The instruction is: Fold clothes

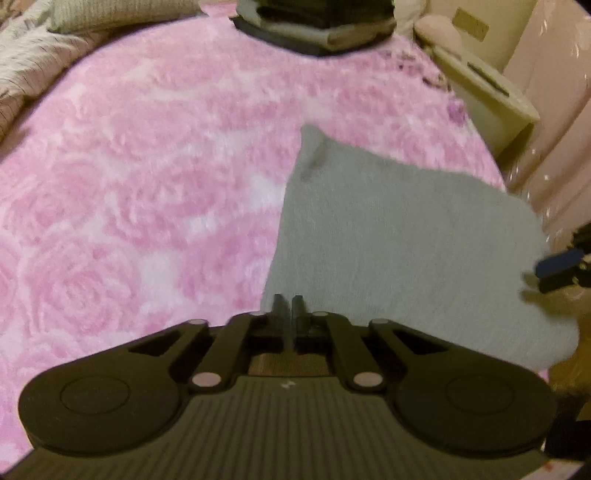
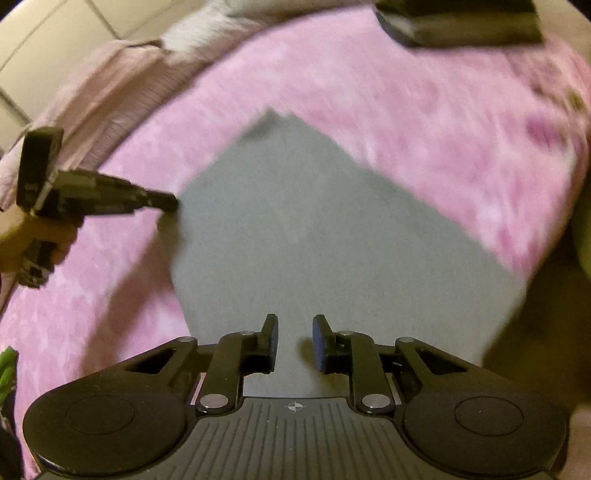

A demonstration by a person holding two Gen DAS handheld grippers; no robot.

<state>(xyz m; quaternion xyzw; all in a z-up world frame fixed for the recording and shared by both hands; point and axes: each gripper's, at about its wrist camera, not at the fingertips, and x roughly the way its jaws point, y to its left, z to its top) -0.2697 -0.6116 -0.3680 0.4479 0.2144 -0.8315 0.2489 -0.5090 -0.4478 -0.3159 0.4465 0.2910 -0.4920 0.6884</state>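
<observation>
A pink rose-patterned blanket covers the surface. A folded grey garment lies flat on it, in front of both grippers. A stack of folded dark clothes sits at the far edge. The left gripper has its fingers together at the garment's near edge; whether cloth is pinched cannot be told. The right gripper is above the garment, fingers apart, nothing between them.

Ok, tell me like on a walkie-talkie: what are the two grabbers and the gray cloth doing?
Left gripper shut, empty, at the gray cloth's edge. Right gripper open above it, holding nothing. Cloth folded flat on pink blanket. Nothing in the way.
</observation>
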